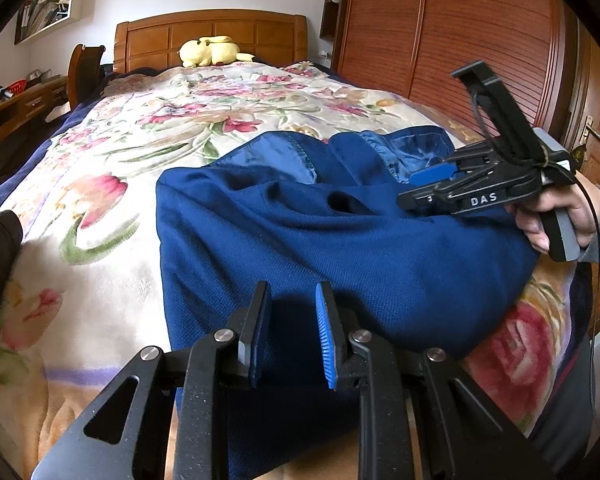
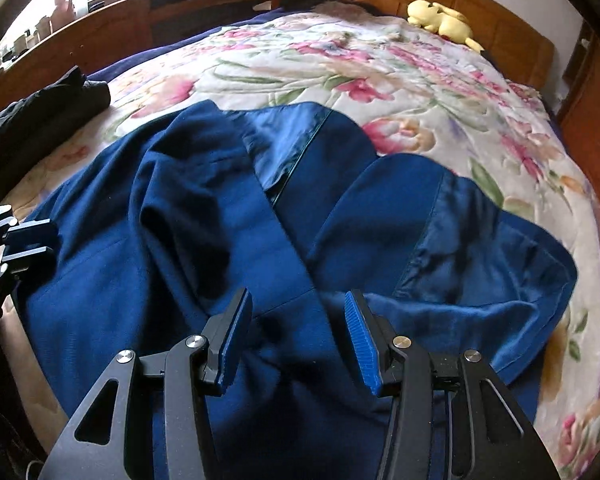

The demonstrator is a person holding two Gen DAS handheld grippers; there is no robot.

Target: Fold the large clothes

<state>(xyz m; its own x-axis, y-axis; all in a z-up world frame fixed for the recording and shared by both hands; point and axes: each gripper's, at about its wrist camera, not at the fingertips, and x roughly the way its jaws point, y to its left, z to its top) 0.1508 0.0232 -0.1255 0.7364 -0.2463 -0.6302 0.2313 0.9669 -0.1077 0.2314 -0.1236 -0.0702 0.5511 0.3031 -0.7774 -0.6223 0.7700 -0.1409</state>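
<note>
- Blue jacket (image 1: 300,232) lies crumpled on the floral bed (image 1: 140,128).
- Left hand-held gripper (image 1: 292,332): jaws apart, gripping nothing.
- Right hand-held gripper (image 2: 296,340): jaws apart above the fabric.

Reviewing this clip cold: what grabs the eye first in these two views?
A big navy blue garment lies rumpled on the near part of the floral bedspread, its shiny lining turned out at the far edge. Both grippers hang over it with jaws apart, the left gripper at its near edge, the right gripper further right. A yellow plush toy sits at the wooden headboard.
</note>
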